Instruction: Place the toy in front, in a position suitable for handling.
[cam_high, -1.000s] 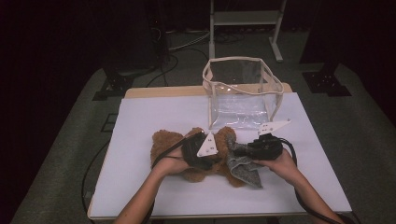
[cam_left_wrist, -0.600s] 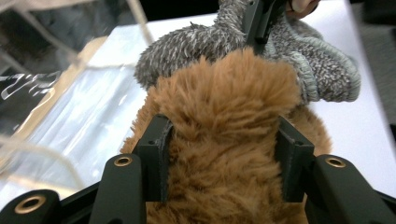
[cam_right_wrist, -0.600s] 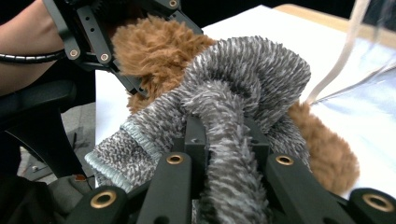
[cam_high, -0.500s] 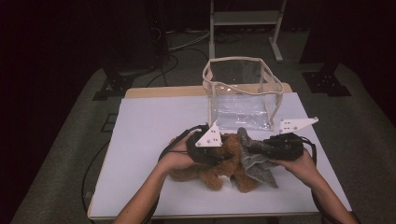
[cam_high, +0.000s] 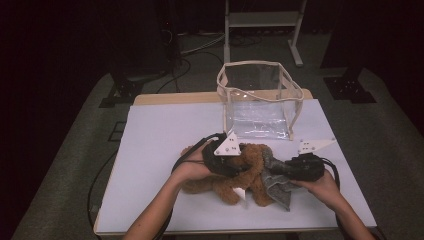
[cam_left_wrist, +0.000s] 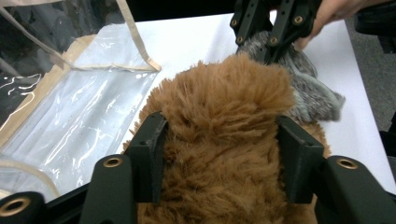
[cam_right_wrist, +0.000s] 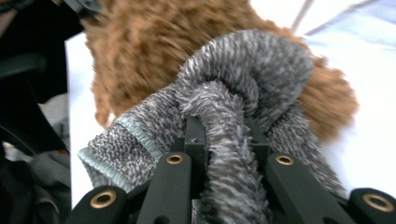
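We have the fluffy brown plush teddy bear (cam_high: 235, 172) lying on the white counter (cam_high: 160, 145), near its front edge and just in front of the clear plastic bag with cream trim (cam_high: 260, 100). Our left tongs (cam_high: 239, 169) clasp the bear's furry body between both pads; their jaws have just been widening a little around that fur, yet it is held. Our right tongs (cam_high: 277, 169) are clenched on a fold of the grey knitted scarf (cam_right_wrist: 243, 93) that loops around the bear. We judge that the left grip steadies the toy while the right pulls the scarf along it.
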